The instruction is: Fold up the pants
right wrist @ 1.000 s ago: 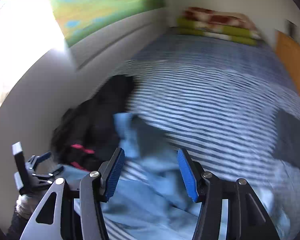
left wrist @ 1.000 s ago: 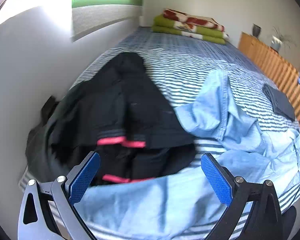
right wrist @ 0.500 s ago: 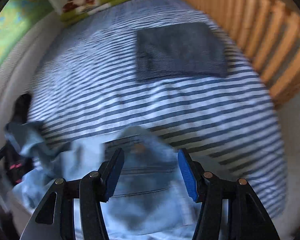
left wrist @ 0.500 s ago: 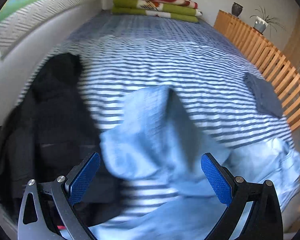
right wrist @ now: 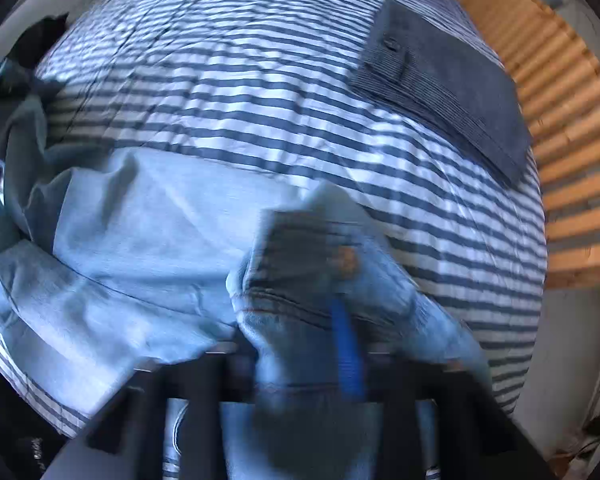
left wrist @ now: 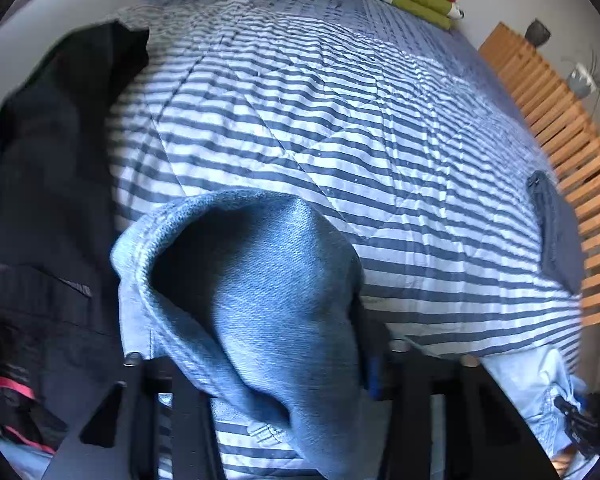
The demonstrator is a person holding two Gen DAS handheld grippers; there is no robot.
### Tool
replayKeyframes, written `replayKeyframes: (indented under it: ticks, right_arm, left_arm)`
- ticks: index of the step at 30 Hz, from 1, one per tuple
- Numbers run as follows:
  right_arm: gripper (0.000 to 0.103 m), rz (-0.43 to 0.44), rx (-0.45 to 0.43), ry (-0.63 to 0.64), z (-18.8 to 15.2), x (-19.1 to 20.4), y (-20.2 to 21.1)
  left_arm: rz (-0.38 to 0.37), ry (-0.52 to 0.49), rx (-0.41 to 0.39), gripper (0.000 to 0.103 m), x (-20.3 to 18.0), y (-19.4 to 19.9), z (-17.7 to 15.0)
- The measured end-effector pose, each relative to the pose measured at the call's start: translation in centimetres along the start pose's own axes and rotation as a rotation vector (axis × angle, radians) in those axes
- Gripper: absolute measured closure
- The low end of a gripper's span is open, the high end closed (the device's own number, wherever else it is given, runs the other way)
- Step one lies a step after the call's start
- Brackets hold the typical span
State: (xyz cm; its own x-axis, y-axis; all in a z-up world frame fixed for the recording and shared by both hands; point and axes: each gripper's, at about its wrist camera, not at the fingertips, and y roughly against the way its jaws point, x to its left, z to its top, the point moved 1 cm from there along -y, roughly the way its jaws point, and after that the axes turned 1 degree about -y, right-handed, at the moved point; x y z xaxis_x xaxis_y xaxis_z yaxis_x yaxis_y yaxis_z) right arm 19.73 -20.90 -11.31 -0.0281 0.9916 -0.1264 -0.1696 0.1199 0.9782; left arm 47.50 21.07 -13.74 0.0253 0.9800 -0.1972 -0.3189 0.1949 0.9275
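Pants: one light-blue denim pair (left wrist: 260,300) on the striped bed (left wrist: 340,120)
Left tongs (left wrist: 260,368): closing on a leg hem
Right tongs (right wrist: 300,344): closing on the waistband
Folded grey garment (right wrist: 452,92): one

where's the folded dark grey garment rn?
Right wrist view: upper right, the grey garment lies flat on the striped bedspread at the bed's edge beside the wooden slats. Left wrist view shows it at far right.
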Motion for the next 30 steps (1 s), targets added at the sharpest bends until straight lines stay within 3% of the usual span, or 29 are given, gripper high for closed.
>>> replayKeyframes:
  ticks: [4, 9, 11, 14, 19, 22, 24, 27, 30]
  right_arm:
    - [0.097, -0.044, -0.088, -0.066, -0.2, -2.8, 2.1]
    - [0.098, -0.108, -0.246, -0.237, 1.4, -8.1, 6.4]
    - [0.098, -0.112, -0.317, -0.292, 2.3, -9.9, 8.6]
    - [0.098, -0.102, -0.413, -0.348, 3.9, -12.1, 12.4]
    - [0.098, -0.084, -0.576, -0.33, 4.6, -12.2, 18.4]
    - [0.098, 0.001, -0.543, -0.295, 2.8, -11.1, 18.3]
    - [0.097, 0.025, -0.488, -0.265, 0.9, -10.1, 16.1]
    - [0.094, 0.112, -0.259, -0.212, -2.2, -8.0, 8.9]
    - [0.092, 0.128, -0.052, -0.146, -5.7, -5.7, 2.3]
  left_arm:
    - [0.004, -0.054, -0.044, 0.077, -0.3, 1.3, -0.1]
    - [-0.088, 0.046, -0.077, 0.079, 2.1, 3.7, 2.5]
    - [-0.111, 0.085, -0.119, 0.081, 3.0, 5.9, 4.2]
    - [-0.089, 0.094, -0.212, 0.085, 3.6, 10.3, 6.8]
    - [-0.089, 0.052, -0.398, 0.086, 4.6, 20.4, 8.8]
    - [-0.077, 0.014, -0.446, 0.086, 6.1, 23.7, 6.9]
    - [-0.071, 0.009, -0.425, 0.086, 7.7, 23.9, 4.4]
    - [-0.025, 0.018, -0.316, 0.086, 11.5, 20.8, -1.8]
    - [0.034, 0.008, -0.118, 0.085, 15.1, 15.3, -9.0]
